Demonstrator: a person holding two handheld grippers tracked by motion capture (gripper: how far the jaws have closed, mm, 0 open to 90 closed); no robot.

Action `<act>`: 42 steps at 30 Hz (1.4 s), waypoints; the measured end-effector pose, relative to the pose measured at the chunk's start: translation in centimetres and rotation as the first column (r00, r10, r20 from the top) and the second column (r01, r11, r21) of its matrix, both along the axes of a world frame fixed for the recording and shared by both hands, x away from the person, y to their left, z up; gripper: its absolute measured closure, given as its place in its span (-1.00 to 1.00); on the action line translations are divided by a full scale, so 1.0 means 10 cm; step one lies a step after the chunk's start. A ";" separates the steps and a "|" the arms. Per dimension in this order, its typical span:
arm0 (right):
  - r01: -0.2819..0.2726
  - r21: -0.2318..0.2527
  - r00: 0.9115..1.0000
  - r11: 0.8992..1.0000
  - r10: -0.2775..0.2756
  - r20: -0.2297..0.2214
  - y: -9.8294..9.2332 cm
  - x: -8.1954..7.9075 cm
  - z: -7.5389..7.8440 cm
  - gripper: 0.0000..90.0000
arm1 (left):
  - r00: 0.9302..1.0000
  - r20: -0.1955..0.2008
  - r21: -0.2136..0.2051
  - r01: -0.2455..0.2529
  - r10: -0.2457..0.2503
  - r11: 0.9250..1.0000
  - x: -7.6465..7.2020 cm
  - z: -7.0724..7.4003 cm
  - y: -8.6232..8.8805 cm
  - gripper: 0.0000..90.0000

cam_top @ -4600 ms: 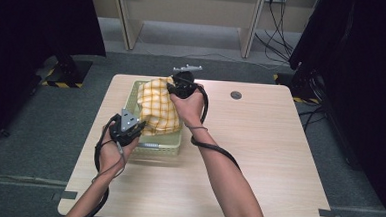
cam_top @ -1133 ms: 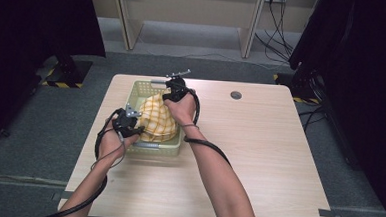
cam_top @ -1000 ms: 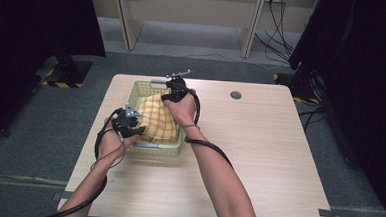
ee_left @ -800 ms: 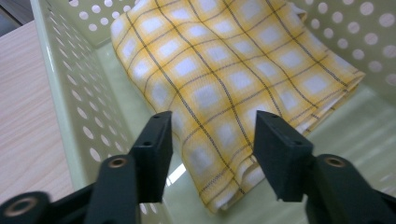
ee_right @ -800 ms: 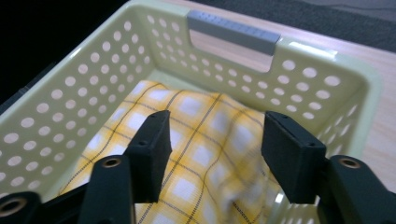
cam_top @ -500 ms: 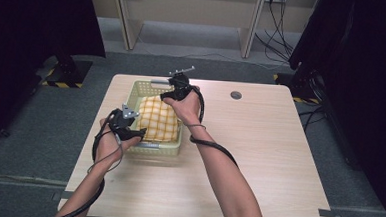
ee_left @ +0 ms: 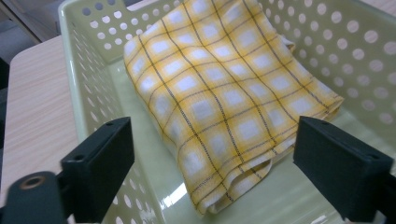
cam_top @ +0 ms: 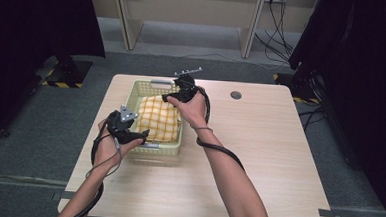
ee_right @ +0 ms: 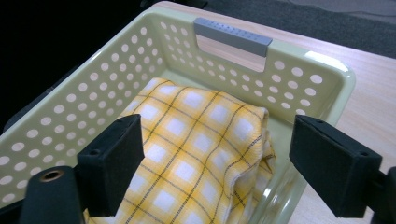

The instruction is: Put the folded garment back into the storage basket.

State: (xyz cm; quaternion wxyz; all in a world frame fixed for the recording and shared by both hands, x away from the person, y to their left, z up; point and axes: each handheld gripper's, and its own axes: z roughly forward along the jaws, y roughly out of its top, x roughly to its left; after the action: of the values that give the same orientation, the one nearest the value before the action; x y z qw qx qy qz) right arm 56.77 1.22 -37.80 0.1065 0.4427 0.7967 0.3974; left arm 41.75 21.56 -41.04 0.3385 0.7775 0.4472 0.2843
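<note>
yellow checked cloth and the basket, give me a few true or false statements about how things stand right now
1. The folded yellow checked cloth lies inside the pale green perforated plastic basket. True.
2. The left gripper is clamped on the cloth. False: its jaws have just been opening and stand apart, clear of the cloth.
3. The right gripper is open. True.
4. The basket stands on the grey floor. False: it stands on the light wooden table.
5. The basket has a grey handle bar. True.

Woven cloth [ee_left: 219, 93], glossy plastic basket [ee_left: 93, 107]
</note>
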 end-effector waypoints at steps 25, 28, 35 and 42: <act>-0.033 0.000 0.998 0.999 0.033 0.060 -0.27 -0.23 0.15 -0.71 | 0.995 0.090 -0.044 0.034 -0.030 0.998 -0.22 0.12 -0.05 -0.77; -0.033 0.000 0.997 0.999 0.032 0.063 -0.29 -0.25 0.16 -0.73 | 0.995 0.098 -0.047 0.035 -0.030 0.998 -0.23 0.13 -0.05 -0.77; -0.032 -0.001 0.997 0.999 0.032 0.067 -0.36 -0.29 0.17 -0.75 | 0.993 0.114 -0.061 0.034 -0.027 0.998 -0.26 0.16 -0.05 -0.77; -0.027 0.002 0.997 1.000 0.027 0.075 -0.48 -0.35 0.17 -0.75 | 0.992 0.119 -0.061 0.038 -0.031 0.997 -0.28 0.17 -0.06 -0.76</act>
State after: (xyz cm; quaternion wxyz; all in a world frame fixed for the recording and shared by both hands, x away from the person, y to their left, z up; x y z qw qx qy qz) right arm 53.29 -3.60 -36.13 0.1302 0.4168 0.7975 0.4163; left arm 38.95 20.92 -39.32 0.3936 0.7560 0.4217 0.3094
